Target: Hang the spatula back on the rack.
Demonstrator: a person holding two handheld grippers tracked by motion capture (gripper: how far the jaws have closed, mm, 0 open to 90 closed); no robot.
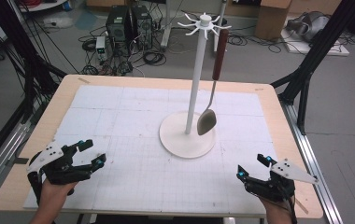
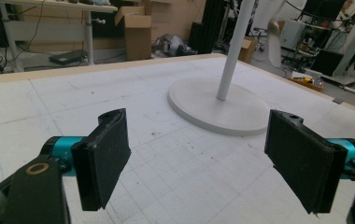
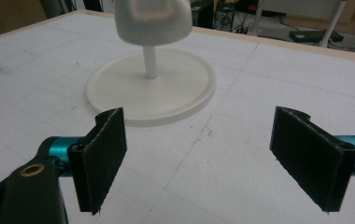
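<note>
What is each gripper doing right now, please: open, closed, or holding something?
Left gripper: open, holding nothing, low over the table.
Right gripper: open, holding nothing, low over the table.

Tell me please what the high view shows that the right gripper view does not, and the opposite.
High view alone: the top of the stand with its white hooks, the brown handle of the spatula hanging from one, both open grippers, left and right, and the floor cables. Right gripper view alone: its own black pads from close, with empty table between them. Both: the round base, the pole, the spatula's blade, the white gridded mat.
</note>
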